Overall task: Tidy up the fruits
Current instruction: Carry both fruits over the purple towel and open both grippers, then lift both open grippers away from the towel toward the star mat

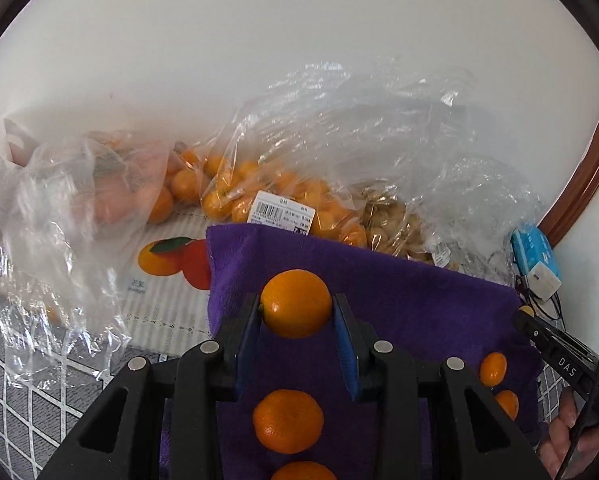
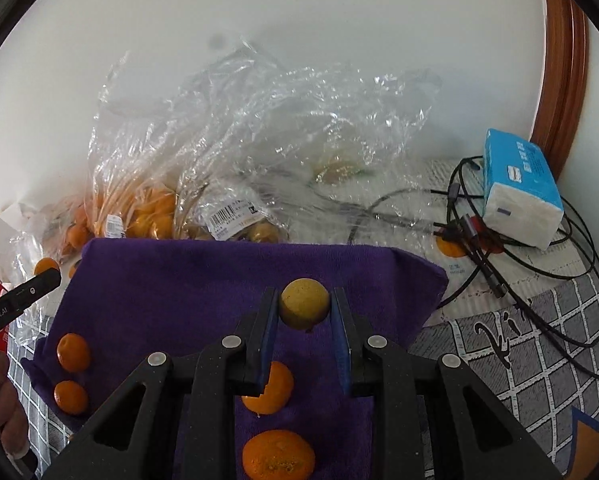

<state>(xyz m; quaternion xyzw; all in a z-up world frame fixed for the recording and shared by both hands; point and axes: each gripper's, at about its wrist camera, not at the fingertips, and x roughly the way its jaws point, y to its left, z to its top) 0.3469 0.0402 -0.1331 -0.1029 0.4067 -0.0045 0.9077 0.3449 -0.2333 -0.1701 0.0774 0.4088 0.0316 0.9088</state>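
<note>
An orange mandarin (image 1: 296, 303) is clamped between the pads of the left gripper (image 1: 296, 310), above the far part of the purple cloth (image 1: 399, 300). A smaller, dull yellow fruit (image 2: 305, 309) is pinched likewise in the right gripper (image 2: 304, 312), over the same cloth. Both are judged to be carried for sorting. Loose mandarins (image 2: 73, 352) are laid in columns on the cloth; behind the cloth, clear bags (image 1: 283, 196) hold the remaining fruit.

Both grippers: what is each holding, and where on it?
Left gripper: an orange mandarin, pinched across its sides. Right gripper: a yellowish fruit, likewise.
</note>
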